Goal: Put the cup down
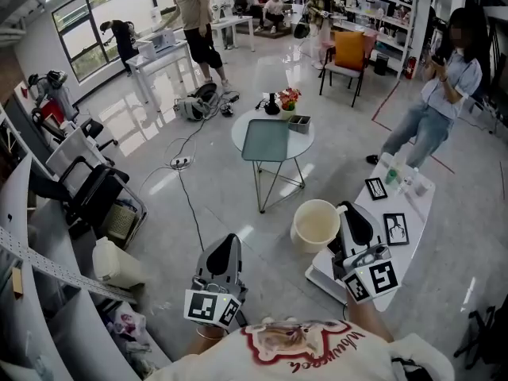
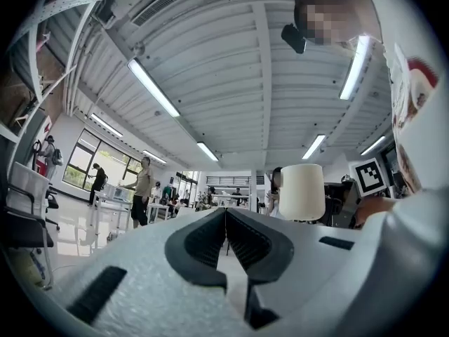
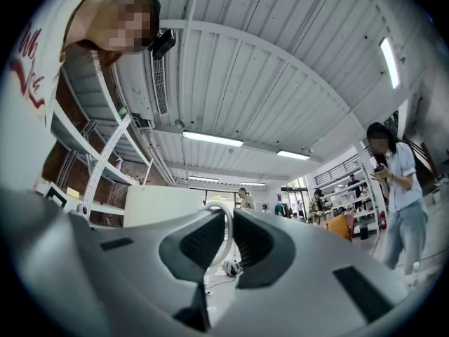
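A cream cup [image 1: 316,225] hangs in the air above the grey floor, just left of a low white table [image 1: 419,206]. My right gripper [image 1: 346,213] is shut on the cup's handle. In the right gripper view the thin white handle [image 3: 227,239] runs between the jaws of that gripper [image 3: 230,217], with the cup's body [image 3: 165,206] to the left. My left gripper [image 1: 229,242] is lower left of the cup, apart from it, shut and empty. The left gripper view shows the shut left gripper [image 2: 225,213] and the cup [image 2: 302,192] off to the right.
The white table carries framed marker cards [image 1: 395,228] and small bottles [image 1: 402,178]. A round glass table [image 1: 272,140] with flowers stands farther ahead. Shelving [image 1: 48,292], a black chair [image 1: 91,193] and a white jug [image 1: 111,262] line the left. A person [image 1: 440,101] sits beyond the white table.
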The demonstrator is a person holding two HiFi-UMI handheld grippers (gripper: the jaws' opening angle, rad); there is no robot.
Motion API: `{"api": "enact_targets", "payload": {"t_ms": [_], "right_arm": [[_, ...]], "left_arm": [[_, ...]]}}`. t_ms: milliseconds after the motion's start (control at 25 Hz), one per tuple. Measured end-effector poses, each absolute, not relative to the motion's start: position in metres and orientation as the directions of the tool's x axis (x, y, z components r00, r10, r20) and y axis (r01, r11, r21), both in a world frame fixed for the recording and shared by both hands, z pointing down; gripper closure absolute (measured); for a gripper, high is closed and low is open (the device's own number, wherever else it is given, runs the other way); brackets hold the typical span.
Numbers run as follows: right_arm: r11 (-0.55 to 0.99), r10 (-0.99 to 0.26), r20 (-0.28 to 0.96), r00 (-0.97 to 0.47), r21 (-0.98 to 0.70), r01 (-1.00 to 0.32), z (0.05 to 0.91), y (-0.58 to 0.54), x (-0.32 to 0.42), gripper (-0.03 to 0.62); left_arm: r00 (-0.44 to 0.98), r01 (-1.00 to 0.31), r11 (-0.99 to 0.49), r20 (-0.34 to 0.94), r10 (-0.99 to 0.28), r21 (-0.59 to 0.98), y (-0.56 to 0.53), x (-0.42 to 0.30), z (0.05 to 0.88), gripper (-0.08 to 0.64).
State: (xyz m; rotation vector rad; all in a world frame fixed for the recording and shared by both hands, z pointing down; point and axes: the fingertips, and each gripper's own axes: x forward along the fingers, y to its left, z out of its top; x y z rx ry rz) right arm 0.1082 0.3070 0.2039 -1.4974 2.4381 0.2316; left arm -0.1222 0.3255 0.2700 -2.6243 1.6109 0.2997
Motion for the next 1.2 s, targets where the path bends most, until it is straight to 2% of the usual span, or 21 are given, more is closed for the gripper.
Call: {"api": "enact_targets", "payload": {"t_ms": [360, 1200], "right_arm": [[0.466, -0.842, -0.333, -0.425, -0.052, -0.883, 0.205, 0.314, 0.108, 0.540], [0.518, -0.823, -0.312, -0.475, -0.067, -0.853, 0.226, 0.308, 0.137, 0.538]], "left_arm": [[0.420, -0.895, -0.438, -0.169, -0.892, 0.088, 0.334, -0.128, 0.279, 0.546], [0.416, -0.887, -0.443, -0.193, -0.889, 0.132, 0.337, -0.071, 0.277, 0.546]]}}
